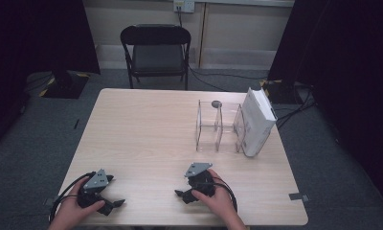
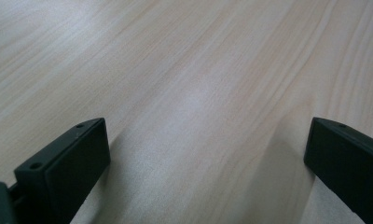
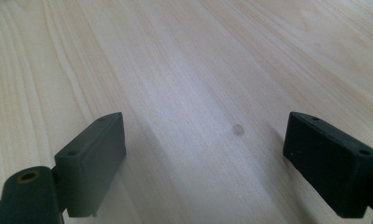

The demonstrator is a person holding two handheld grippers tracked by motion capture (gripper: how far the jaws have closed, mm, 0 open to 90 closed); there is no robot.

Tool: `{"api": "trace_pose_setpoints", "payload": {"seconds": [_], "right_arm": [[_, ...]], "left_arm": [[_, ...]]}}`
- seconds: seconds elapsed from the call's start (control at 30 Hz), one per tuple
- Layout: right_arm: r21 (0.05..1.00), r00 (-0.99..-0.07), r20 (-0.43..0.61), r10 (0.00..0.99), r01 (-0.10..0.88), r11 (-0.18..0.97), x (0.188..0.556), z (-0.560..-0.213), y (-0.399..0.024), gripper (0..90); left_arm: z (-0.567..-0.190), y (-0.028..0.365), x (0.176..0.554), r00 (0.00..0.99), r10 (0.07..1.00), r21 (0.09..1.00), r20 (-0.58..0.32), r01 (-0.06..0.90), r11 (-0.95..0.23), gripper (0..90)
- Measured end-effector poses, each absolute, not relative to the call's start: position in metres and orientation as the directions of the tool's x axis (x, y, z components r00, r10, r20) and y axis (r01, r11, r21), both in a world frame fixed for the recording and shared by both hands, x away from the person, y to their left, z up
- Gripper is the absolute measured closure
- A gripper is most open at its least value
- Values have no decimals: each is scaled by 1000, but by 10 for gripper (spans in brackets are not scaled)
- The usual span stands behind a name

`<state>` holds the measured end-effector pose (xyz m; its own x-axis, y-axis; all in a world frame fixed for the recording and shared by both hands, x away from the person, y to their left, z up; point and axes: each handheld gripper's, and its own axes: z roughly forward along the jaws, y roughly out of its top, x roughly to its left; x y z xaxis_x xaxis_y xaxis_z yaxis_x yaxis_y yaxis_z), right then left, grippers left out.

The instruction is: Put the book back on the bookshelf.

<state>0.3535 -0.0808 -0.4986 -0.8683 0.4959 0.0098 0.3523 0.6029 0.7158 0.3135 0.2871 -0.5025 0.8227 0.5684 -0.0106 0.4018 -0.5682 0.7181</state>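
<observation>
Both grippers rest low on the light wooden table [image 1: 146, 129] near its front edge, each held by a hand. My left gripper [image 1: 115, 191] lies at the front left; in the left gripper view its jaws [image 2: 208, 140] stand wide apart over bare wood, so it is open. My right gripper [image 1: 184, 184] lies at the front centre. It too is open [image 3: 205, 135], with nothing between its fingers except a small dark speck [image 3: 238, 129] on the tabletop.
A clear plastic divider rack [image 1: 218, 127] stands at the table's right, with a white box [image 1: 256, 122] leaning in its right end and a small dark round thing [image 1: 216, 104] behind it. A black folding chair [image 1: 156, 52] stands beyond the far edge.
</observation>
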Motion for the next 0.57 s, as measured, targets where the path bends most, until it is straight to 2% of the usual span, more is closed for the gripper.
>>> {"api": "trace_pose_setpoints", "payload": {"seconds": [0.57], "right_arm": [[728,-865,9,502,350,590,353,-500,-81,122]], "left_arm": [[-502,287,313,823,569,718,-11,402,-568,0]]}}
